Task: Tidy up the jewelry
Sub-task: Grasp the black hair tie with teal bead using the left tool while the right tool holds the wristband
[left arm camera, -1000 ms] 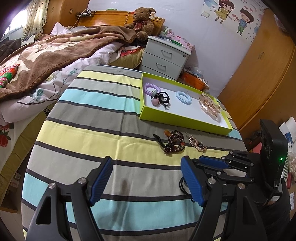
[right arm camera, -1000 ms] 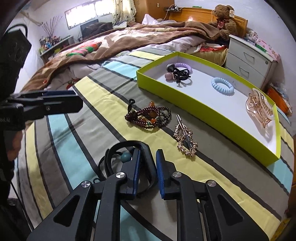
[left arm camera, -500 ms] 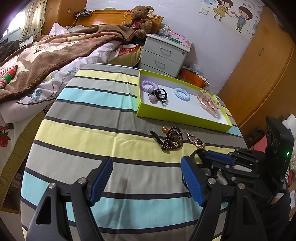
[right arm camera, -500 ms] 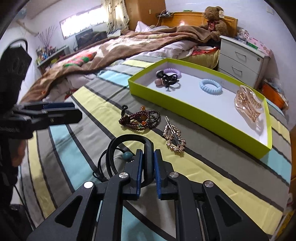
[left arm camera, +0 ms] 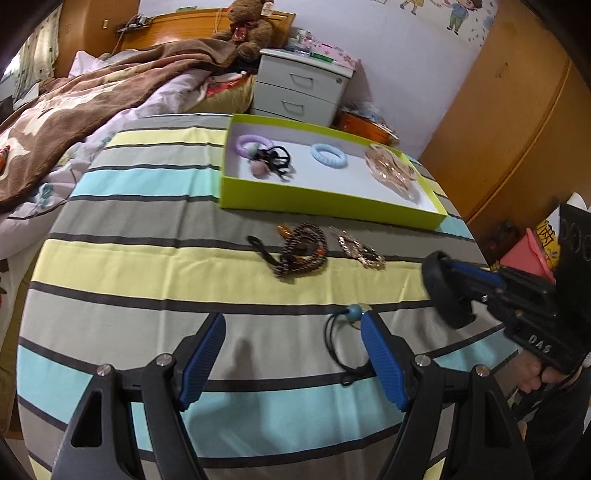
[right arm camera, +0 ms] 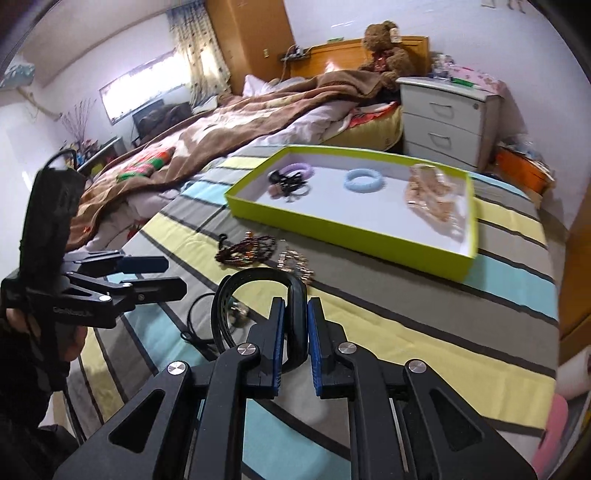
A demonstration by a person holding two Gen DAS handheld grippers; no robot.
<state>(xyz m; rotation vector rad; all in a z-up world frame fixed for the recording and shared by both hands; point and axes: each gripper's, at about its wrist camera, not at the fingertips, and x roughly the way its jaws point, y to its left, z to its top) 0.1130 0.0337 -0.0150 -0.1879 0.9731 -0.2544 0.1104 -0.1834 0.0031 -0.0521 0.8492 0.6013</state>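
Right tongs (right arm camera: 295,328) clamped on black band (right arm camera: 258,280) (lifted for tray (right arm camera: 347,229) ahead); left tongs (left arm camera: 291,354) apart, idle over cord (left arm camera: 338,347).

Bedroom. White walls (right arm camera: 480,33); cartoon stickers (left arm camera: 454,14) high on the far wall. Wooden headboard (right arm camera: 332,51) with a teddy bear (right arm camera: 384,44) propped against it. Brown blanket (right arm camera: 221,125) rumpled over the bed. White two-drawer nightstand (right arm camera: 443,118) beside the bed. Wooden wardrobe (left arm camera: 517,122) at right. Curtained window (right arm camera: 147,81) lets in daylight. Striped cloth (left arm camera: 147,258) covers the table.
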